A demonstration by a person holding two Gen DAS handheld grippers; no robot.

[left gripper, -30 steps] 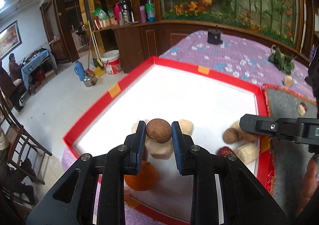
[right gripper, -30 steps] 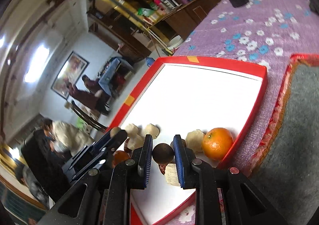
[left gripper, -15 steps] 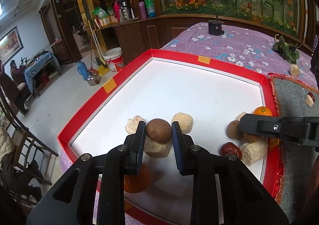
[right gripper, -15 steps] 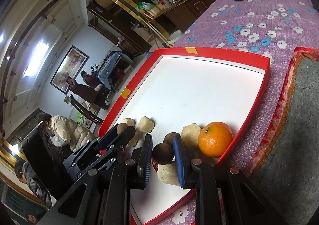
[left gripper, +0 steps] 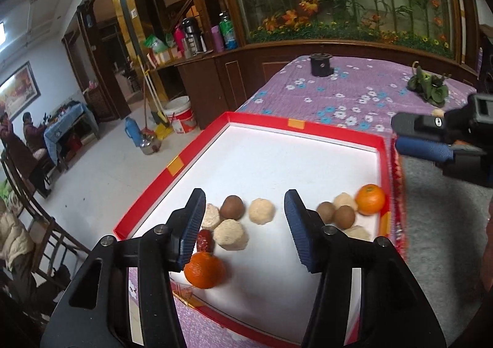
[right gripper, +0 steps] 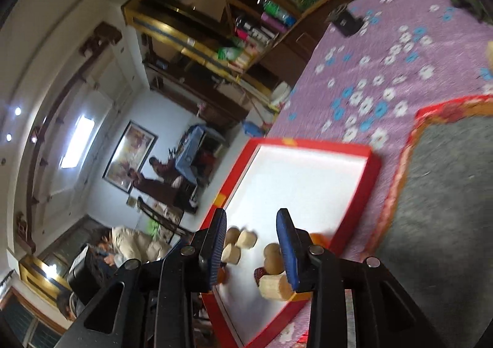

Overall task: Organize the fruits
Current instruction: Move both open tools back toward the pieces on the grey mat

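A red-rimmed white tray (left gripper: 292, 160) holds two clusters of fruit. My left gripper (left gripper: 243, 226) hangs just above the near-left cluster with its jaws opening. A brown round fruit (left gripper: 232, 207) lies on the tray beyond them, untouched, among pale lumps (left gripper: 261, 211), a red date (left gripper: 205, 240) and an orange (left gripper: 204, 269). My right gripper (right gripper: 251, 246) is also opening, with nothing pressed between its pads. Below it lie two brown fruits (right gripper: 273, 257) and a pale lump (right gripper: 272, 286) in the tray (right gripper: 308, 175). The right gripper (left gripper: 399, 134) shows at the far right, above the right cluster with another orange (left gripper: 370, 198).
A grey mat with a red border (left gripper: 437, 224) lies right of the tray on the purple flowered cloth (left gripper: 339, 101). A black cylinder (left gripper: 321, 64) and green leaves (left gripper: 426, 87) sit at the far end. Wooden chairs and seated people are left of the table's edge.
Both grippers were shut on brown round fruits; both have opened and the fruits now lie in the tray. Both have drawn back and up, the right one swinging rightward off the tray.
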